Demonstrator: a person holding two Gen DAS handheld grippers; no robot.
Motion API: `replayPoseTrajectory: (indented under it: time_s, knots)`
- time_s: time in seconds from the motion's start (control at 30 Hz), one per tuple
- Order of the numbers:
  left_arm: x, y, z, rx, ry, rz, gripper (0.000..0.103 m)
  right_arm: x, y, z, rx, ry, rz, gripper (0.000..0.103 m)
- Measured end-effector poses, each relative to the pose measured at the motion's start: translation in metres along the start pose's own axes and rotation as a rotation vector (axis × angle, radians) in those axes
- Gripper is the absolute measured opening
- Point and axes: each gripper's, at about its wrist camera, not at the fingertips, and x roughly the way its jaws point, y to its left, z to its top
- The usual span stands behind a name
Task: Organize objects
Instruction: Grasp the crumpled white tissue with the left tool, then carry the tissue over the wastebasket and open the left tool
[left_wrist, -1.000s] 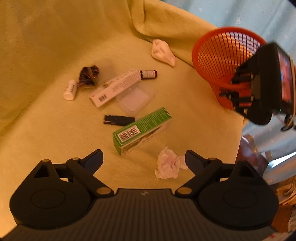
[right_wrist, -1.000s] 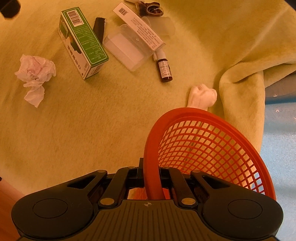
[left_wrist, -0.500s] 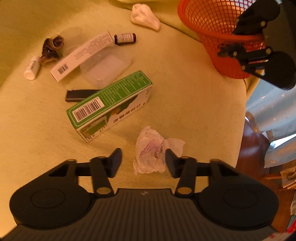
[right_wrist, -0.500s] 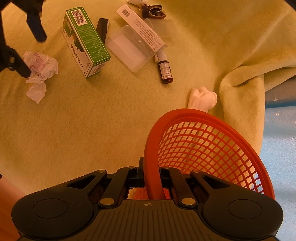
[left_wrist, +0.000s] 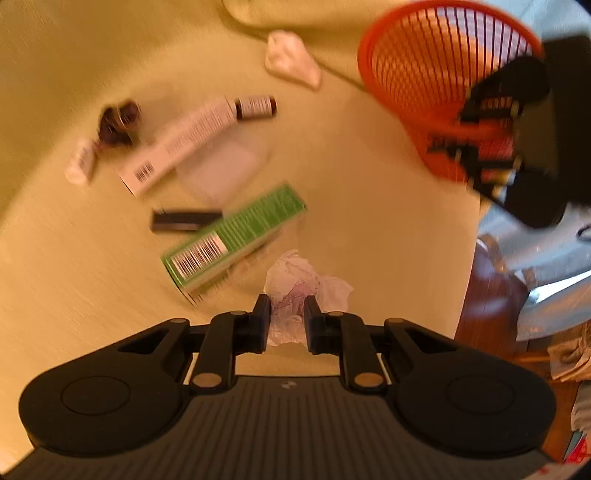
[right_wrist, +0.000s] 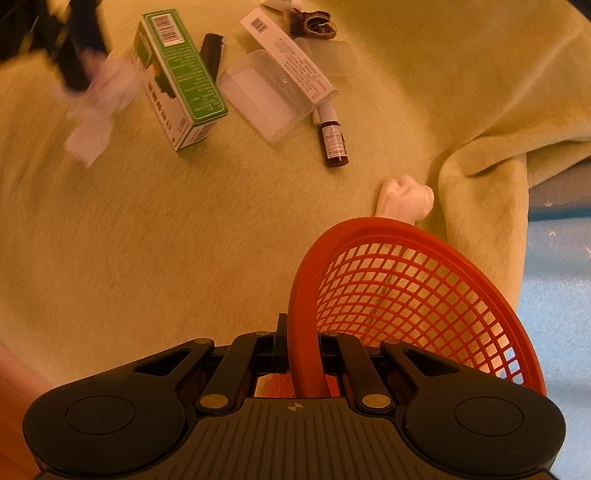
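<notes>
Between the fingers of the left gripper (left_wrist: 286, 318) sits a crumpled tissue (left_wrist: 295, 291), pinched from both sides just above the yellow-green blanket (left_wrist: 369, 229); the view is blurred, so whether the tissue is off the cloth cannot be told. Nearest the right wrist camera, the right gripper (right_wrist: 301, 354) is clamped on the rim of the red mesh basket (right_wrist: 406, 288), which tilts over the blanket's edge. Just beyond the tissue lies a green box (left_wrist: 236, 236), touching a black comb (left_wrist: 184, 220). Farther off are a clear plastic case (left_wrist: 225, 166), a long white box (left_wrist: 181, 147) and a brown bottle (left_wrist: 255, 107). Past them lie a small white bottle (left_wrist: 80, 166), dark hair ties (left_wrist: 120, 122) and a white wad (left_wrist: 291, 59) near a blanket fold. Blue floor (right_wrist: 561, 280) shows past the edge.
</notes>
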Motion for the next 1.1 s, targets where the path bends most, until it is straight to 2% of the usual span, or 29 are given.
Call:
replayPoseTrajectory:
  time_s: [0.3,0.47,0.7,0.8,0.87,0.9,1.1]
  knots:
    - [-0.038,0.012,0.067,0.014,-0.107,-0.039,0.015,-0.001,0.0,-0.002,-0.011,-0.001,0.002,0.002]
    - [-0.033,0.001,0.113,0.056,-0.151,-0.091,0.015,-0.001,0.001,-0.001,-0.015,-0.002,0.001,0.002]
    - [-0.014,-0.033,0.162,0.118,-0.167,-0.201,0.015,-0.001,-0.002,-0.001,-0.003,-0.008,0.003,0.002]
    - [-0.004,-0.049,0.175,0.145,-0.162,-0.239,0.017,-0.001,-0.003,-0.002,0.003,-0.012,0.006,0.002]
    - [0.004,-0.056,0.181,0.146,-0.146,-0.257,0.024,-0.001,-0.003,-0.003,0.007,-0.013,0.007,0.002]
    - [0.006,-0.059,0.182,0.148,-0.144,-0.263,0.032,-0.001,-0.004,-0.003,0.01,-0.014,0.008,0.002]
    - [0.0,-0.055,0.178,0.141,-0.167,-0.247,0.033,-0.002,-0.005,-0.003,0.022,-0.015,0.013,0.002]
